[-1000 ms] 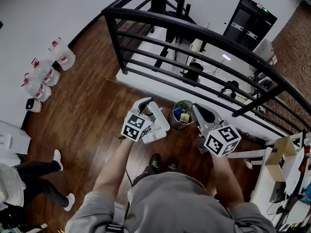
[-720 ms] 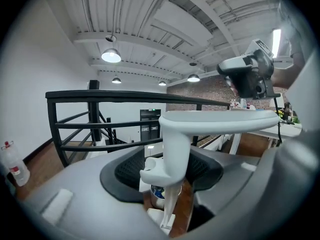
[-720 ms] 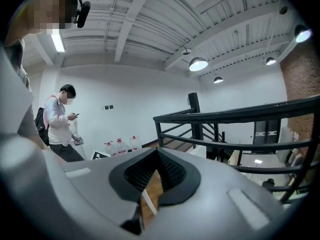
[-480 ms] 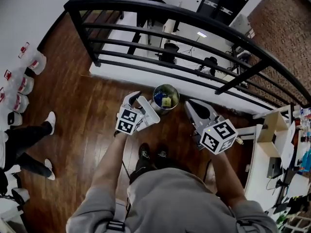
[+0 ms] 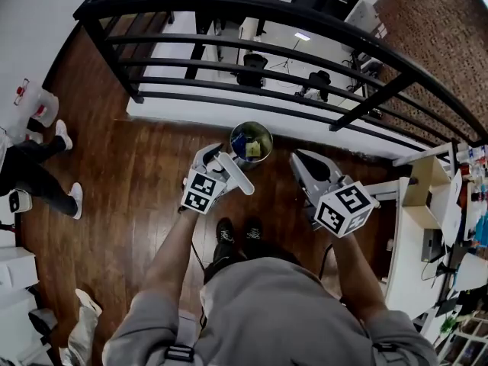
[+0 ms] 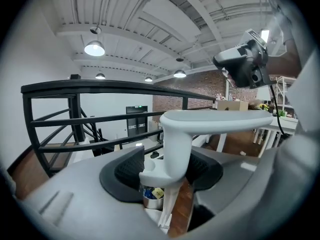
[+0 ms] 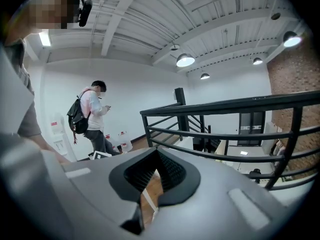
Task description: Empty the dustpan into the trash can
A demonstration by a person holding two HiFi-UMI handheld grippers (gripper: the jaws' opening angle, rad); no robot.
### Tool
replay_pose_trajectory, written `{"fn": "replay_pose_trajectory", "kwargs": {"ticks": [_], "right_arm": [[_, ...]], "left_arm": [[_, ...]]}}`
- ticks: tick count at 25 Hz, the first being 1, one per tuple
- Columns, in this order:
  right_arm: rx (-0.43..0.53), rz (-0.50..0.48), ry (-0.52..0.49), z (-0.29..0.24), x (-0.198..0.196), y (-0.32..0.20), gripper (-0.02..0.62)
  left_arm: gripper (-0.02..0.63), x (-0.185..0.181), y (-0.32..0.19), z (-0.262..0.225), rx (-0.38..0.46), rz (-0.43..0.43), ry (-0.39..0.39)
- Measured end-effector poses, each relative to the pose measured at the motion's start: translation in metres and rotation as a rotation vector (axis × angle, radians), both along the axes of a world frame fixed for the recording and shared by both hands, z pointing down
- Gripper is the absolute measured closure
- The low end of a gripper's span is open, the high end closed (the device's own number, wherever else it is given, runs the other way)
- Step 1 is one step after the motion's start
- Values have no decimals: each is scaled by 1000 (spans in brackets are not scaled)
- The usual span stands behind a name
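Note:
My left gripper [image 5: 214, 159] is shut on the white dustpan [image 5: 233, 175], just left of the round metal trash can [image 5: 251, 142] on the wood floor. In the left gripper view the dustpan's white handle [image 6: 181, 143] stands between the dark pads, its top bar running off to the right. Below it shows the trash can [image 6: 152, 198], with coloured scraps inside. My right gripper [image 5: 302, 163] hovers to the right of the can, shut, with nothing in it. Its pads meet at the tips in the right gripper view [image 7: 157, 156].
A black metal railing [image 5: 252, 21] runs just behind the can, with a lower floor beyond it. A bystander's legs and shoes [image 5: 65, 136] are at the left; that person [image 7: 93, 115] carries a backpack. A white table [image 5: 427, 197] stands at the right. My own shoes [image 5: 236, 235] are near the can.
Both grippers have come down a little beside the can, the left still holding the dustpan. The bystander at the left has walked on along the wall.

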State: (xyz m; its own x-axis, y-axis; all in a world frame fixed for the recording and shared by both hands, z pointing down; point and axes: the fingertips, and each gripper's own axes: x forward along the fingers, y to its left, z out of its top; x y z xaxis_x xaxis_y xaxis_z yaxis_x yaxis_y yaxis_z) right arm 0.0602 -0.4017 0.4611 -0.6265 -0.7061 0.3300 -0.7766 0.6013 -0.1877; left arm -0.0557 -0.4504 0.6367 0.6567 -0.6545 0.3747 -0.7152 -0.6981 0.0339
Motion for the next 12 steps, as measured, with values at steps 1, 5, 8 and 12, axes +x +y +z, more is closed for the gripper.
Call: {"fn": "replay_pose_trajectory", "kwargs": {"ticks": [1, 5, 8, 12], "right_arm": [[0, 2, -3, 0, 0, -1, 597], [8, 0, -13, -3, -3, -1, 597], [15, -3, -16, -5, -4, 0, 597], [23, -10, -25, -9, -4, 0, 597]], "left_arm": [[387, 3, 4, 1, -5, 12, -3], [385, 19, 24, 8, -24, 93, -28], [379, 26, 45, 17, -45, 166, -62], [373, 35, 66, 24, -59, 243, -101]]}}
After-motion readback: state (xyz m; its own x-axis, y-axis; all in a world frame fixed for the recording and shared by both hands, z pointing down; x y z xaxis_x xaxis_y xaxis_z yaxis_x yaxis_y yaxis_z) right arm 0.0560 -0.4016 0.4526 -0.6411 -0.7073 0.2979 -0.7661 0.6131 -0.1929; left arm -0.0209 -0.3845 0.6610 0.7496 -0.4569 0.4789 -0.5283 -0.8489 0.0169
